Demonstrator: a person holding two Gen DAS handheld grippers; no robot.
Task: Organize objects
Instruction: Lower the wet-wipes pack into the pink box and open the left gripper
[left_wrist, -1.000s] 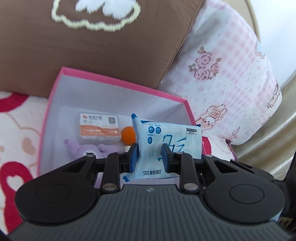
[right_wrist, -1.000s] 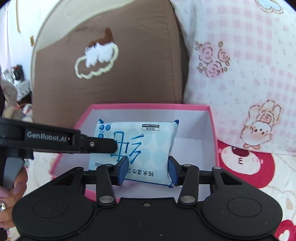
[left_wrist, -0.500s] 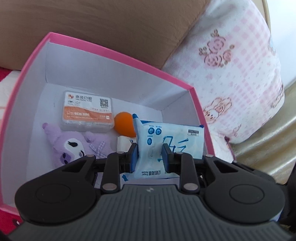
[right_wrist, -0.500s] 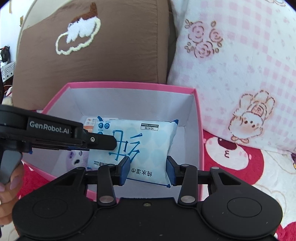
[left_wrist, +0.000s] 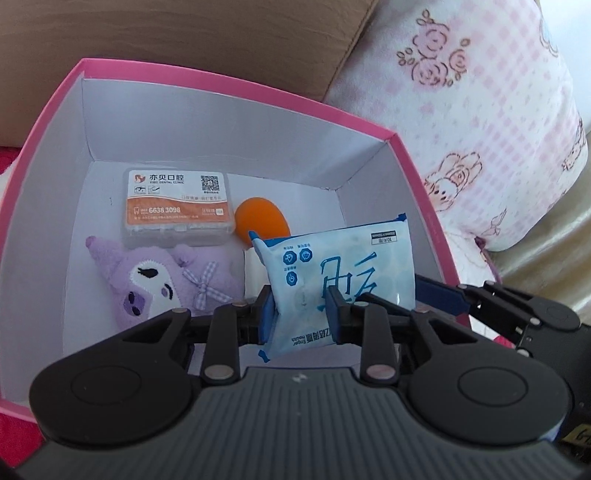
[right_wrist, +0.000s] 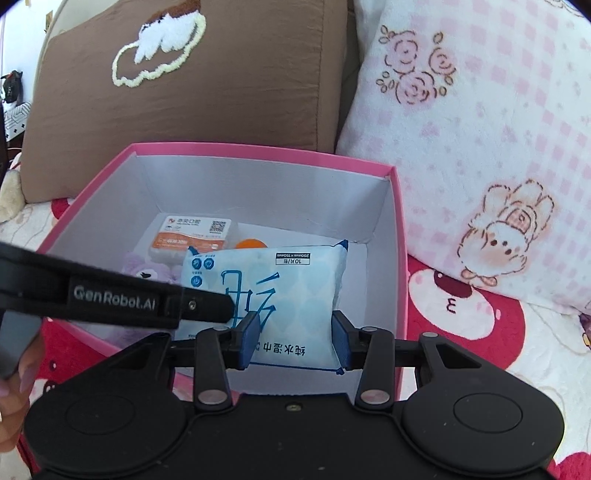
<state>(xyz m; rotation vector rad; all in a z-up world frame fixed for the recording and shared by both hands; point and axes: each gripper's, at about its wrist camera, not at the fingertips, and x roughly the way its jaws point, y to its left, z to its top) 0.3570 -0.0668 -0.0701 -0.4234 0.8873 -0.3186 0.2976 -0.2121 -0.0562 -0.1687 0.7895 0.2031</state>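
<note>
Both tongs pinch one blue-and-white pack of wet wipes (left_wrist: 343, 284) over the open pink box (left_wrist: 243, 92): the left gripper (left_wrist: 300, 315) clamps its left end, the right gripper (right_wrist: 295, 341) squeezes its near edge, holding it upright inside the box's right half. The white-lined box holds four other things on its floor: one clear case with an orange label (left_wrist: 177, 206), one orange ball (left_wrist: 262, 219), one purple plush toy (left_wrist: 162, 280) and one white item (left_wrist: 253, 273), mostly hidden behind the pack. Two cushions stand behind the box, one brown (right_wrist: 192, 85), one pink-checked (right_wrist: 480, 129).
</note>
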